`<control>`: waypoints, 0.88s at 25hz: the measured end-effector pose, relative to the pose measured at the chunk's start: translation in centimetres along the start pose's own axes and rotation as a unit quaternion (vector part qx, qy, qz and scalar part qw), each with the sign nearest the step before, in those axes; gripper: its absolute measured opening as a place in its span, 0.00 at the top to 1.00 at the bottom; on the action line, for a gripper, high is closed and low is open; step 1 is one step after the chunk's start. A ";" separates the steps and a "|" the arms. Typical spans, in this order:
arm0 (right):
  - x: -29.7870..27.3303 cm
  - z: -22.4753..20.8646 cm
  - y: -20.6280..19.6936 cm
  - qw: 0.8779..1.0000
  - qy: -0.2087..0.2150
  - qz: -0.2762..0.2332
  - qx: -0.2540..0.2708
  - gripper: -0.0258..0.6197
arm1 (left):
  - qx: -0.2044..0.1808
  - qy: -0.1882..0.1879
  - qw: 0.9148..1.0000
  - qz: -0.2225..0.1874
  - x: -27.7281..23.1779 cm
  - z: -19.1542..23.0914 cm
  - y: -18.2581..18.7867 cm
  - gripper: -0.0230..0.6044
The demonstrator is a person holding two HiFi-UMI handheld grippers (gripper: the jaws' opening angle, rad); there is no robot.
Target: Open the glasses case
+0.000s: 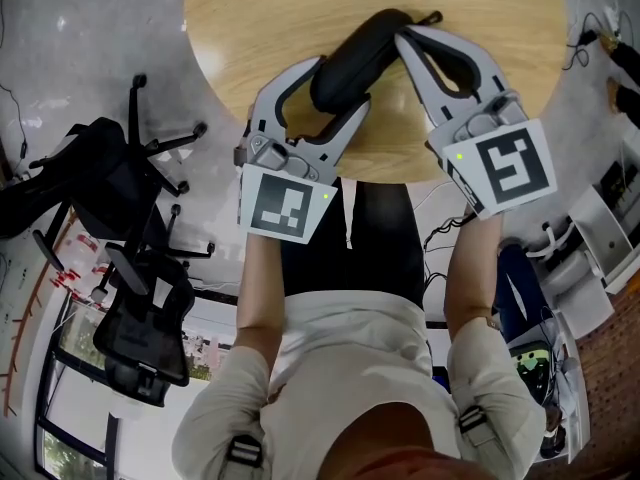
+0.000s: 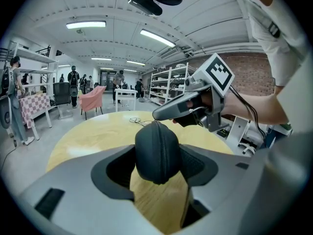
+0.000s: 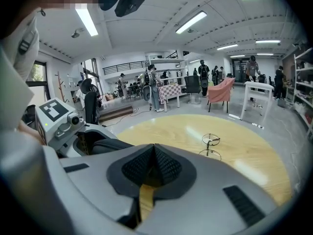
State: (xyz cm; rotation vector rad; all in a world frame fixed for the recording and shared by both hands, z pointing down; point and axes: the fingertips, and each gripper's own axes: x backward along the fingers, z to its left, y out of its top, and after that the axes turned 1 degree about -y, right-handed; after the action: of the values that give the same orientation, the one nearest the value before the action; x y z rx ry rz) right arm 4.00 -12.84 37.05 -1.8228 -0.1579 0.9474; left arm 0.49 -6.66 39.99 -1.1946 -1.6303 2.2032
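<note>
1. Left gripper (image 1: 336, 88) gripped the black glasses case (image 1: 356, 52) across its middle, above the near edge of the round table (image 1: 230, 18).
2. My right gripper (image 1: 399, 34) was clenched shut, with its tips at the case's far end.

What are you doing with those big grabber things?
A person is working at a round wooden table with a grabber in each hand. The left gripper is clamped around a black glasses case. The right gripper has its jaws shut, with the tips at the far end of the case by the zip. I can't tell if it has the zip pull. The case still looks zipped shut. A pair of wire glasses sits further out on the table.
</note>
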 end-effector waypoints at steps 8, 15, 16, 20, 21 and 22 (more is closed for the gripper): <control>-0.3 -1.5 -1.1 1.000 -0.011 0.006 0.008 0.93 | -0.001 0.002 1.000 0.002 -0.1 0.1 -0.4 0.51; -0.5 -2.2 -1.2 1.000 -0.018 0.009 -0.009 0.93 | 0.001 0.002 1.000 0.004 0.0 0.1 -0.4 0.51; -0.6 -2.4 -1.3 1.000 -0.018 0.009 -0.009 0.93 | 0.001 0.002 1.000 0.004 -0.1 0.1 -0.5 0.51; -0.6 -2.8 -1.7 1.000 -0.021 0.013 -0.003 0.93 | 0.002 0.002 1.000 0.006 0.0 0.1 -0.6 0.51; -0.6 -2.9 -1.8 1.000 -0.022 0.014 -0.004 0.93 | 0.002 0.002 1.000 0.006 0.0 0.1 -0.6 0.51; -0.6 -3.0 -1.9 1.000 -0.023 0.015 -0.005 0.93 | 0.002 0.002 1.000 0.006 0.0 0.1 -0.6 0.51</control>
State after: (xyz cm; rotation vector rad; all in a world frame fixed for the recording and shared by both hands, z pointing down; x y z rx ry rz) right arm 6.16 -14.48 39.44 -1.8177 -0.1643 1.0104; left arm 0.21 -6.52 40.50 -1.2105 -1.6214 2.2084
